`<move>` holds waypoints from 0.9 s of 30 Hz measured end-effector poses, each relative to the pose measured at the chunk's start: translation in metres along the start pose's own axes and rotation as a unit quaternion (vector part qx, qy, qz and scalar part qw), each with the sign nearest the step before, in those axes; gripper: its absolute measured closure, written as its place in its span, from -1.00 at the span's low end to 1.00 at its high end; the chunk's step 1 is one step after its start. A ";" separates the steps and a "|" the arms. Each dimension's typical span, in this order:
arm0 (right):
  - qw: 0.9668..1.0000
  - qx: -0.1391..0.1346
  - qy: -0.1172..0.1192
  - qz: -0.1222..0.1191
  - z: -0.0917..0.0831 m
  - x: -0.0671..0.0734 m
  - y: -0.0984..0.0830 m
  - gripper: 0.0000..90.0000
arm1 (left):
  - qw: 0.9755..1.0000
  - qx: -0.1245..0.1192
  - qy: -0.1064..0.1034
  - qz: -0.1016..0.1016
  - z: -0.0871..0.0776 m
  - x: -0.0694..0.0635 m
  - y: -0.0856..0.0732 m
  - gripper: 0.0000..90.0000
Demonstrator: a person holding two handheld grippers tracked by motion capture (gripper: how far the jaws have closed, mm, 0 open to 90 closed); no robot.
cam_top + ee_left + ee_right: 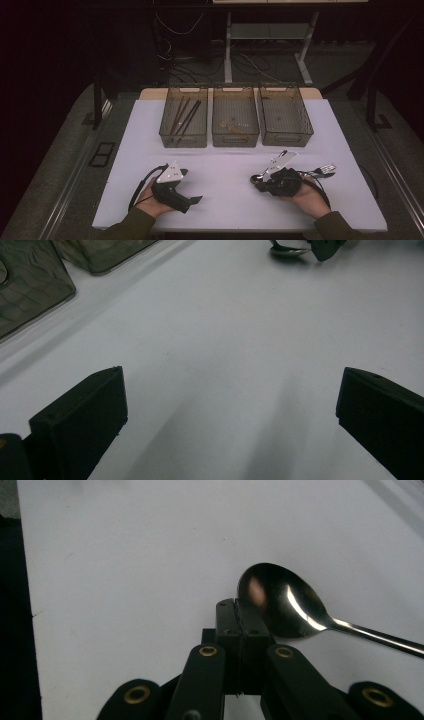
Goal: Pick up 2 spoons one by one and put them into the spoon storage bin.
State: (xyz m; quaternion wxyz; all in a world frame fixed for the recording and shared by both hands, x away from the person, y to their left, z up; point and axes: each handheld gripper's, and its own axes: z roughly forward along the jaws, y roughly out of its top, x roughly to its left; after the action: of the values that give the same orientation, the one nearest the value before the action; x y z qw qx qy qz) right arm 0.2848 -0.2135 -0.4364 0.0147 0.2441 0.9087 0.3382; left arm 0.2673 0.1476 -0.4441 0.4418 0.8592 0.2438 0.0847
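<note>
Now the right hand-held gripper (239, 611) has its jaws pressed together beside a spoon (282, 602), not holding it. Its counterpart, the left hand-held gripper (230, 405), gapes wide over the bare white worktop (225, 325).

We count three smoky translucent plastic bins (235, 122), two dark chopsticks (183, 119), one shiny metal spoon (282, 600), one fork (320, 171).

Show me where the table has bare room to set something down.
The widest bare patch lies between the left gripper and the right gripper, in front of the three bins. It is crowded around the right gripper, with the spoon and other cutlery.
</note>
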 end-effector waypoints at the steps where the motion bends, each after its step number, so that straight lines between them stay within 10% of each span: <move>1: 1.000 0.002 0.000 0.000 0.000 0.000 -0.001 0.99 | 1.000 -0.001 0.000 0.001 0.000 0.000 0.000 -1.00; 27: 1.000 0.008 0.010 -0.003 0.012 -0.003 0.009 0.99 | 1.000 0.000 -0.001 0.003 0.000 -0.001 0.001 -1.00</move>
State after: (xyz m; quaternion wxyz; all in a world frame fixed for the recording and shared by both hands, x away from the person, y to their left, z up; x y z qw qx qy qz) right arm 0.2931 -0.2018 -0.4403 0.0047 0.2379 0.9124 0.3330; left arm 0.2669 0.1472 -0.4436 0.4423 0.8598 0.2407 0.0849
